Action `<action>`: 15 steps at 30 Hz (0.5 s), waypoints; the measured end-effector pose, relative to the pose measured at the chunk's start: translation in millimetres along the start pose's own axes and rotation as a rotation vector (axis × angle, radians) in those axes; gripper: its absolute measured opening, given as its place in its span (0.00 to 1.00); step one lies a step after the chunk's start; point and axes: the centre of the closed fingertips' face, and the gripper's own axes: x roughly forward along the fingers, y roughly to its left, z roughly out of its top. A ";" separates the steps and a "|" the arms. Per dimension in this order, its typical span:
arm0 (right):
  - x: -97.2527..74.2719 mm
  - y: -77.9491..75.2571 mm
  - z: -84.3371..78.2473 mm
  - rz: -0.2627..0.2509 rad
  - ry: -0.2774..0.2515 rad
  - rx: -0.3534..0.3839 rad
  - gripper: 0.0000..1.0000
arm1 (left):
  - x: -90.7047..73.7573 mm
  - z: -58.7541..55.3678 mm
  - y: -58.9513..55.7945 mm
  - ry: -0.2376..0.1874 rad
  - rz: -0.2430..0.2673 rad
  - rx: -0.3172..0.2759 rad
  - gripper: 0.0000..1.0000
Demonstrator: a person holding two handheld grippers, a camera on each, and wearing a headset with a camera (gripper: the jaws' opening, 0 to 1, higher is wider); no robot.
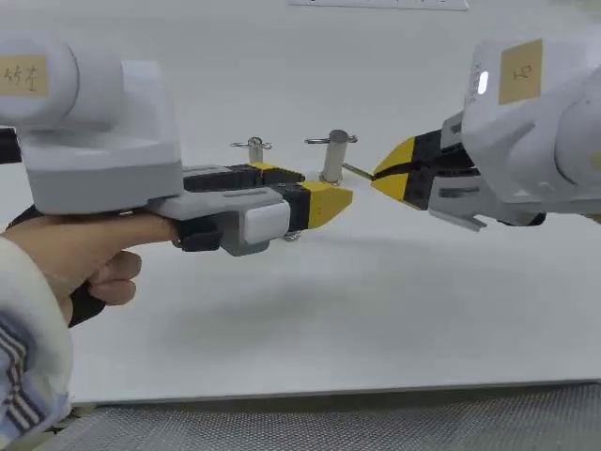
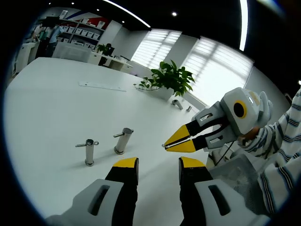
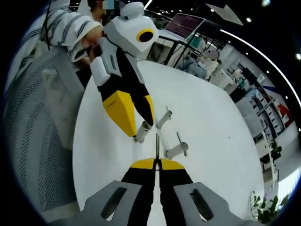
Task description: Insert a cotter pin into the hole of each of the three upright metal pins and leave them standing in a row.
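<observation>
Now I'm mid-insertion: the right tongs (image 3: 157, 162) are clamped on a cotter pin (image 3: 156, 145) at frame centre, near the upright metal pins (image 1: 333, 160). The left tongs (image 2: 158, 163) gape apart. Next I must align tip with hole.

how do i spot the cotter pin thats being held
On the white table, look at the right gripper, at the right of the head view. A thin cotter pin sticks out of its shut yellow fingers, held level above the table, unlike the one through the far upright pin.
</observation>
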 end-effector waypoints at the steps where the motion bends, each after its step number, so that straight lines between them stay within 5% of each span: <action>1: 0.8 1.9 -0.1 0.001 0.001 -0.005 0.02 | 0.8 0.6 0.5 0.000 -0.003 -0.009 0.30; 15: 2.9 9.3 11.9 -0.024 -0.037 -0.100 0.02 | 6.1 1.2 -8.5 0.009 -0.054 -0.069 0.14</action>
